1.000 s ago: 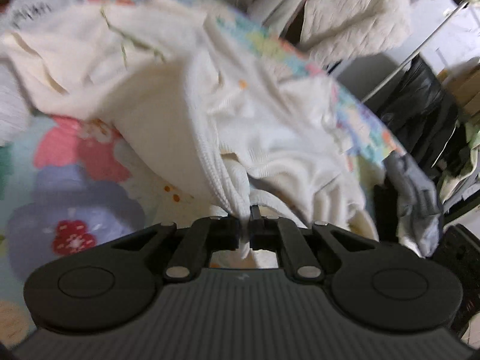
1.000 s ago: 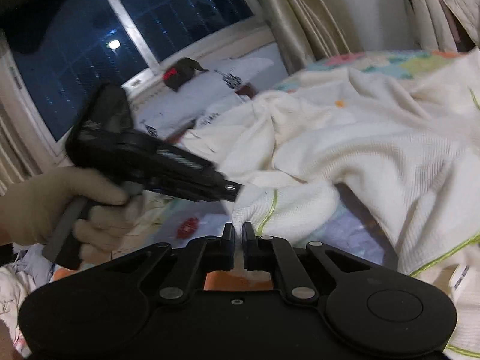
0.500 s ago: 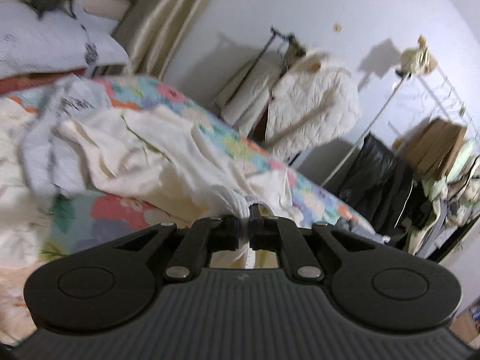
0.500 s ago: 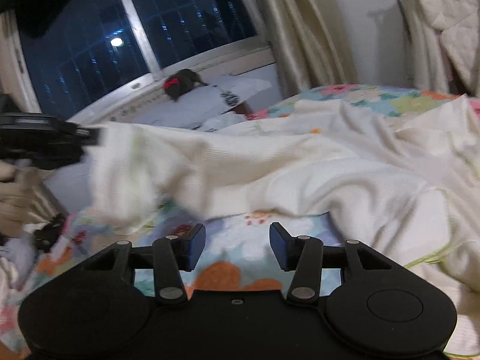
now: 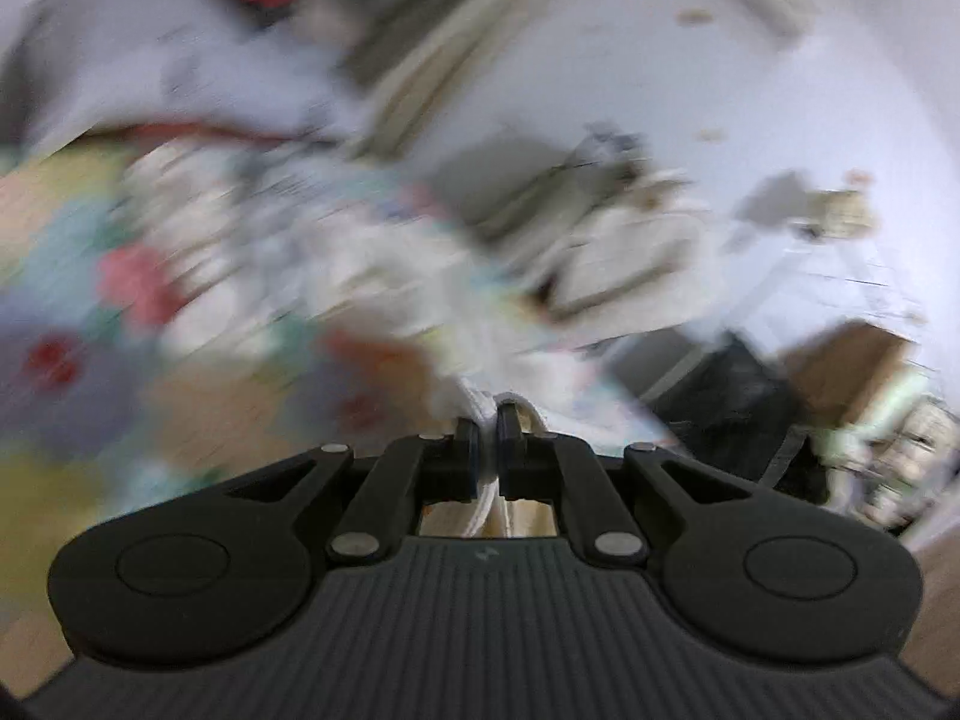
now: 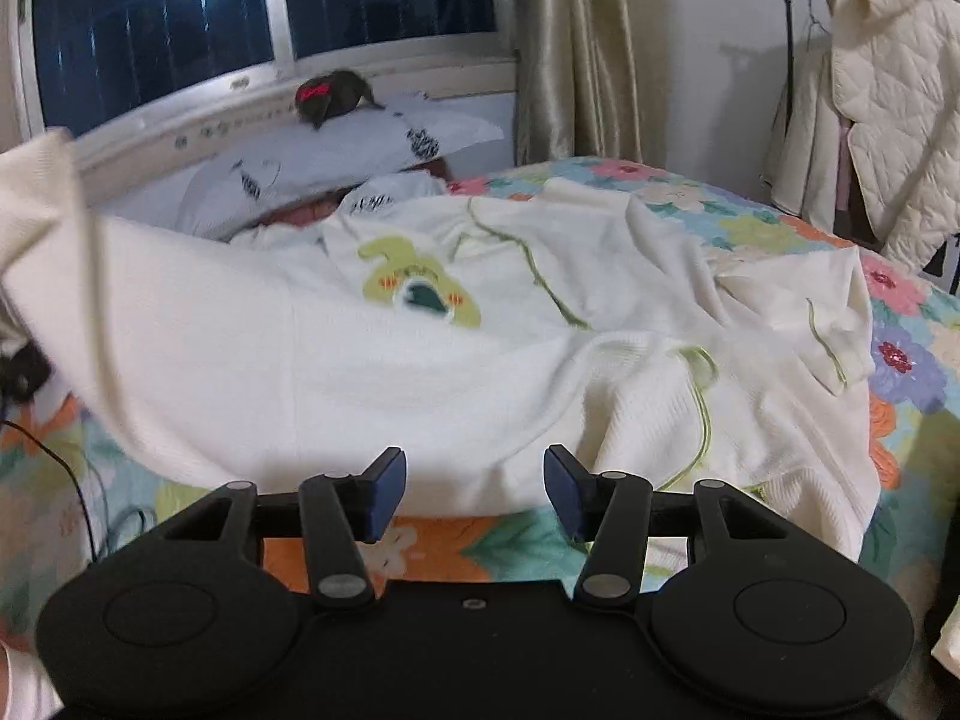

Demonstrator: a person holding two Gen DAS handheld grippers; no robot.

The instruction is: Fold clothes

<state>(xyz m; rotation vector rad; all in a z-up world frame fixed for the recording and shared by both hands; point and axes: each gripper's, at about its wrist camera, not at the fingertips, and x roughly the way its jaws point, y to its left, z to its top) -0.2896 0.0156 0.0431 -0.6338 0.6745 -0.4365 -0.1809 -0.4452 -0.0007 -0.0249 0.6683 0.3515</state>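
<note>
A cream knit garment (image 6: 420,360) with green piping and a green motif (image 6: 414,291) lies spread across the flowered bed cover (image 6: 900,360). Its left edge (image 6: 36,192) is lifted off the bed at the far left of the right wrist view. My right gripper (image 6: 474,468) hovers just in front of the garment's near hem; its jaws are opening and nothing is between them. The left wrist view is heavily blurred by motion. There my left gripper (image 5: 487,420) is shut on a bunched fold of the cream fabric (image 5: 480,399), which also hangs down behind the fingers.
Pillows (image 6: 336,156) and a dark plush toy with a red bow (image 6: 333,97) lie under the window at the bed's head. A quilted cream jacket (image 6: 888,120) hangs on a rack at the right. A thin black cable (image 6: 60,468) crosses the bed cover at the left.
My right gripper has opened and let go of the garment's hem, then drawn back. My left gripper has swung fast with the fabric still pinched, stretching the garment out to the left.
</note>
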